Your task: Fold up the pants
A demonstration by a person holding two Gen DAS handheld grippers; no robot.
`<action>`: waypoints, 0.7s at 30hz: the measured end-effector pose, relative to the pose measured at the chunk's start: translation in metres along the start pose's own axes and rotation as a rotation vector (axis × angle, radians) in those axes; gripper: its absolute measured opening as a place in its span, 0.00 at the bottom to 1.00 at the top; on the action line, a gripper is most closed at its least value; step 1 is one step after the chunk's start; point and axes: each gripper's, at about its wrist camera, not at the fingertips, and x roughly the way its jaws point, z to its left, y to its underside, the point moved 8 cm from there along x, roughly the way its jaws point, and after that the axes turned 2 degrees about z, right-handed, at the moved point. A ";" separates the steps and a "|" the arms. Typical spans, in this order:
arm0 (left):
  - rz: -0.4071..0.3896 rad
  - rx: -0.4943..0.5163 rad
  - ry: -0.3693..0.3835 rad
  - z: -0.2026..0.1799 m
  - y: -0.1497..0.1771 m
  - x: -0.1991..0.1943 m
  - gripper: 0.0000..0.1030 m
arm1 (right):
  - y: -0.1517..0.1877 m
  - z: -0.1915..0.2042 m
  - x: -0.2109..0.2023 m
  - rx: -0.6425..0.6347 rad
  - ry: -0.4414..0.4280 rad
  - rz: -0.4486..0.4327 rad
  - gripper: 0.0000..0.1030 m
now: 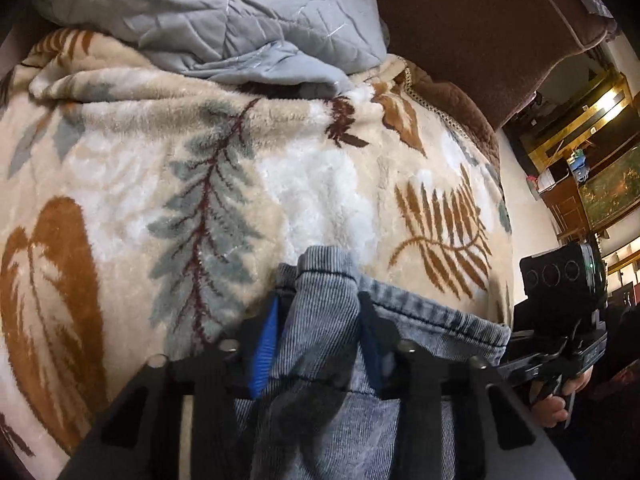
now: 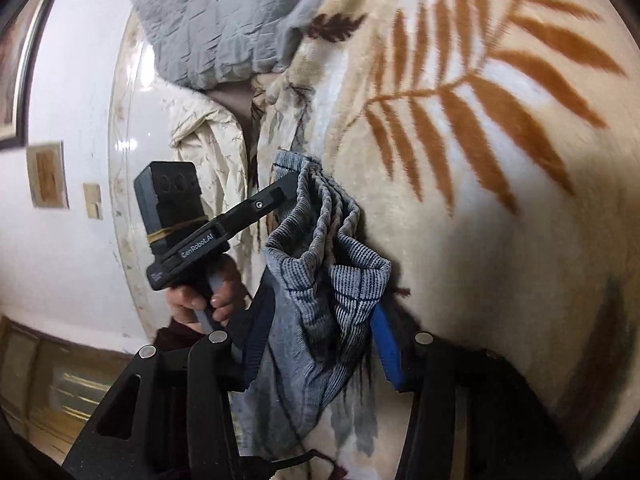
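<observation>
Corduroy, blue-grey: the pants (image 1: pixel 320 320) were bunched at the near edge of the leaf-print blanket (image 1: pixel 160 160) on the bed, w/ your left claw (image 1: pixel 316 320) clenched on one bunch of the hem or waist edge & your right claw (image 2: pixel 316 340) clenched on another. Fold looked barely begun; laying flat & creasing were left, imo. Left view showed the grey pillow (image 1: pixel 200 8) & the edge strung between grips; right view alone showed the pleated gather in your left claw.

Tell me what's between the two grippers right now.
A short span of the pants, bunched, shown in the right wrist view. The left gripper and right gripper both pinch it.
</observation>
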 end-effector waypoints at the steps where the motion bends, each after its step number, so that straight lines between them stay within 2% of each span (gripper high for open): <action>1: -0.004 -0.008 -0.006 0.001 0.000 -0.001 0.31 | 0.000 0.001 0.002 -0.024 0.021 -0.004 0.36; 4: -0.030 0.018 -0.024 -0.005 0.002 -0.005 0.24 | -0.001 -0.002 0.006 -0.062 0.063 -0.006 0.21; 8: -0.051 0.038 -0.042 -0.010 0.004 -0.009 0.17 | -0.001 -0.004 0.006 -0.071 0.059 -0.007 0.20; 15: -0.054 0.006 -0.076 -0.005 0.001 -0.003 0.16 | 0.000 0.002 0.005 -0.100 0.059 -0.011 0.20; 21: -0.137 -0.027 -0.063 -0.011 0.003 -0.026 0.13 | 0.006 0.023 0.005 -0.184 0.052 -0.031 0.19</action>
